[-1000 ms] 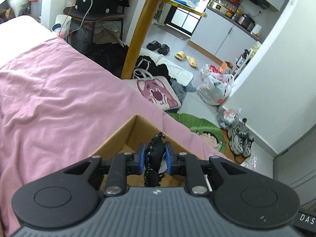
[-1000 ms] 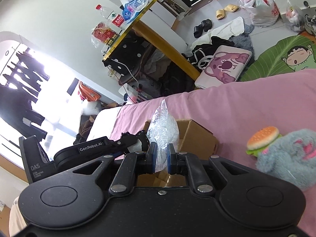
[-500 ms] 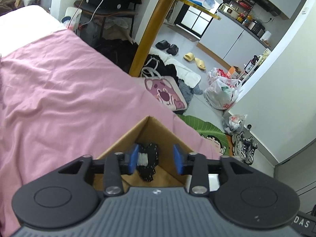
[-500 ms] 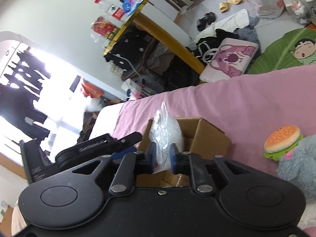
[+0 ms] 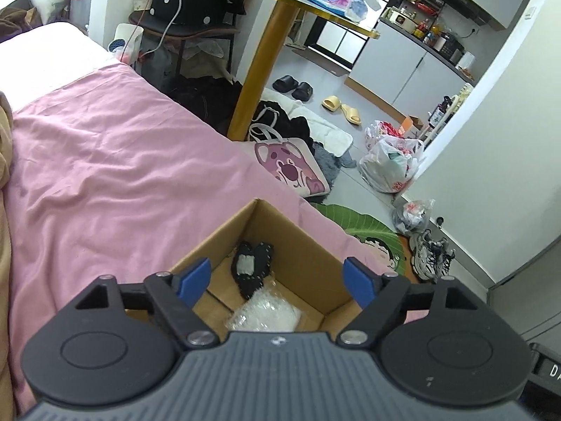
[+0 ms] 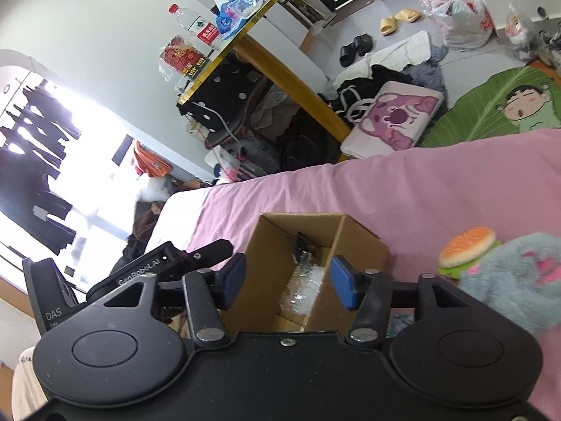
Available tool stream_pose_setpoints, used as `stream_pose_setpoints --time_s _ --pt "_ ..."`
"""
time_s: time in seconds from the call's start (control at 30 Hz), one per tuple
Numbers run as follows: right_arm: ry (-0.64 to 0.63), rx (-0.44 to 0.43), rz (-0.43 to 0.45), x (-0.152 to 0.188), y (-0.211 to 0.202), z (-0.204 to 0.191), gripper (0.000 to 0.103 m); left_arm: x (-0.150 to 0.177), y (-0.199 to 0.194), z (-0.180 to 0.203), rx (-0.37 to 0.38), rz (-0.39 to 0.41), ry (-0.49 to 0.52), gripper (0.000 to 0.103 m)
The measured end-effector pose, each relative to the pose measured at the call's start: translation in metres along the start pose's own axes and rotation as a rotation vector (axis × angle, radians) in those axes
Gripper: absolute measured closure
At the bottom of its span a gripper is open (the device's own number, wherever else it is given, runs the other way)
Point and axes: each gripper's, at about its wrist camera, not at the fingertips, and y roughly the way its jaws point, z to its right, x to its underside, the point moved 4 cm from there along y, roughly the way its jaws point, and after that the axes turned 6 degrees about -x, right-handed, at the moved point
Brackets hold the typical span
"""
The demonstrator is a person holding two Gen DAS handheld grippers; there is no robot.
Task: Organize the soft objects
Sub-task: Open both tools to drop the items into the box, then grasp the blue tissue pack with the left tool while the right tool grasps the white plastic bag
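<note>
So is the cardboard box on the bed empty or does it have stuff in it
Not empty. The cardboard box holds a black knitted item and a clear plastic bag on its floor.

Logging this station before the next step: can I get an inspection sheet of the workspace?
Surface: pink bedsheet, wrinkled.
Job's things: cardboard box holds a black knitted piece and a clear plastic bag; burger plush and grey-blue fluffy toy lie outside on the sheet.
Clutter: nothing seen on the bed.
Grippers: left claw and right claw open, empty.
Cables: white cable on the chair.
Surroundings: littered floor, slippers, bags.
</note>
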Motion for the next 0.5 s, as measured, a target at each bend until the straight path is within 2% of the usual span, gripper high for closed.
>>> stream_pose_setpoints --time_s 0.3,0.5 --pt "0.013 0.130 -0.030 0.007 -0.034 0.014 0.039 0.020 -0.028 0.020 0.007 -0.017 0.056 0.020" --pt "0.050 0.167 -0.036 0.016 -0.051 0.024 0.039 0.041 -0.040 0.032 0.029 -0.044 0.084 0.020"
